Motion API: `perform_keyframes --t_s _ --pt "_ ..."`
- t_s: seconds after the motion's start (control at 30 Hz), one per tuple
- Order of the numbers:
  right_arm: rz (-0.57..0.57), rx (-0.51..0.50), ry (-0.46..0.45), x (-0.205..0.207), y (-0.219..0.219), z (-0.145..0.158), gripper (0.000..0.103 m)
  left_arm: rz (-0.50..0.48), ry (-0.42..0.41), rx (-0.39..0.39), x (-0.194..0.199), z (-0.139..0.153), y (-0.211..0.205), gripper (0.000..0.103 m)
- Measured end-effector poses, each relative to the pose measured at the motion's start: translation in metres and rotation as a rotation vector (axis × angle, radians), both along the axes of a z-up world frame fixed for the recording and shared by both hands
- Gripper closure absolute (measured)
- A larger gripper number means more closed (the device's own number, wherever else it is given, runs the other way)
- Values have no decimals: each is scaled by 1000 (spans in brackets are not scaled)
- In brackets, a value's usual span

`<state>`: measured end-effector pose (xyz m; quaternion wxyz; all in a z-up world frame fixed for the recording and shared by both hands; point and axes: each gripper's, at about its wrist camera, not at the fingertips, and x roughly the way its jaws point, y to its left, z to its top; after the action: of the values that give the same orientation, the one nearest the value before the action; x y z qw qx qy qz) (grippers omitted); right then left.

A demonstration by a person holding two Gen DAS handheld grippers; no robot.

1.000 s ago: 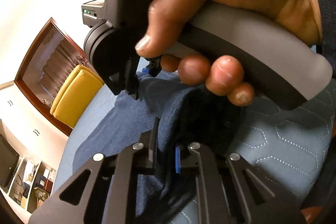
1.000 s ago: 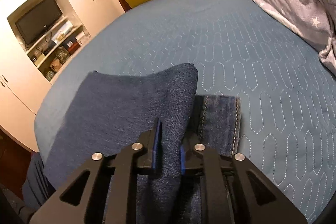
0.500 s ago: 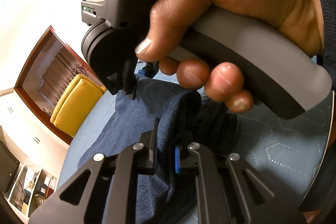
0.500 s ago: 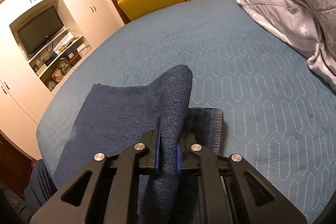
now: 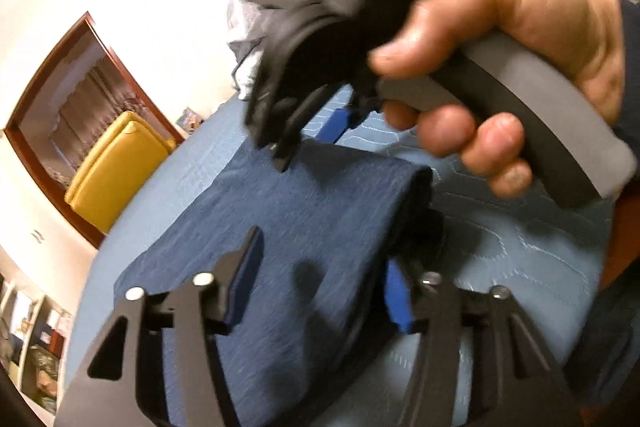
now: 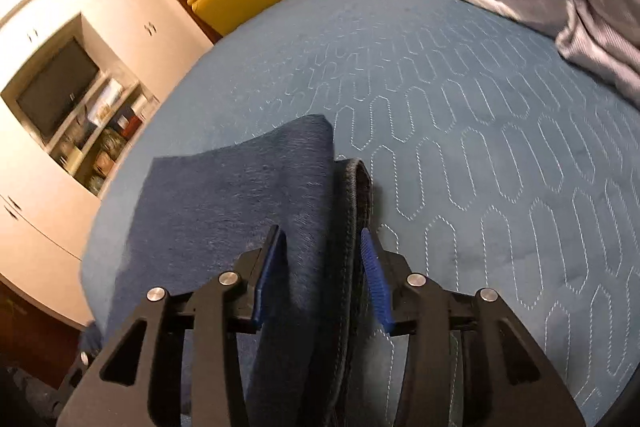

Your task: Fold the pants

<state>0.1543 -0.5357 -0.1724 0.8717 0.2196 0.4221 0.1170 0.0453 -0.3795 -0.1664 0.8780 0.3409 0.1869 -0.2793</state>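
The pants [image 6: 224,211] are lying folded on the blue quilted bed [image 6: 480,147]. Both the left gripper [image 5: 316,287] and right gripper [image 6: 320,275] have just been opening, jaws apart now with denim loose between them, pads not pressing.

left gripper [image 5: 320,283] jaws just opened off the pants [image 5: 304,227], right gripper [image 6: 322,275] likewise, denim released

Matt denim pants [image 6: 224,203] on stitched quilted cloth bedcover [image 6: 480,131]
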Motion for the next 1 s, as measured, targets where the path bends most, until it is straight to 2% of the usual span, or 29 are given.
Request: perform_keyframes --t_s 0.07,0.13,0.2,0.27,0.3,0.37,0.4,0.47,0.5,0.53,0.57,0.63,0.73,1.0 --pt "2 0 3 -7 -1 -1 62 -40 27 -19 -5 10 19 42" --pt "3 -3 13 -14 -2 -1 62 -51 110 -128 1 37 46 42" --pt "-3 6 15 -24 -4 0 62 -31 153 -229 21 67 63 42" --pt "-13 21 10 -38 -4 2 62 9 217 -352 69 100 77 42" --pt "-20 18 4 -46 -3 3 63 33 308 -414 109 111 78 42" --pt "-44 -4 -2 -59 1 5 66 63 427 -451 161 115 68 51" --pt "-50 -6 -8 -65 2 6 72 62 481 -452 186 113 60 54" --pt "-57 14 -21 -76 4 7 82 78 660 -437 233 95 39 77" --pt "-52 12 -24 -80 7 7 91 92 731 -431 246 84 32 82" --pt "-47 -2 -23 -83 10 6 91 114 786 -406 257 71 23 91" --pt "-48 -17 -16 -83 10 5 92 139 799 -381 263 62 16 95" --pt "-46 -38 0 -83 12 3 93 113 826 -341 258 45 4 95" --pt "-42 -68 30 -83 15 -1 93 137 823 -287 258 23 -10 95" --pt "-43 -79 45 -83 17 -5 93 151 849 -310 265 7 -11 98"
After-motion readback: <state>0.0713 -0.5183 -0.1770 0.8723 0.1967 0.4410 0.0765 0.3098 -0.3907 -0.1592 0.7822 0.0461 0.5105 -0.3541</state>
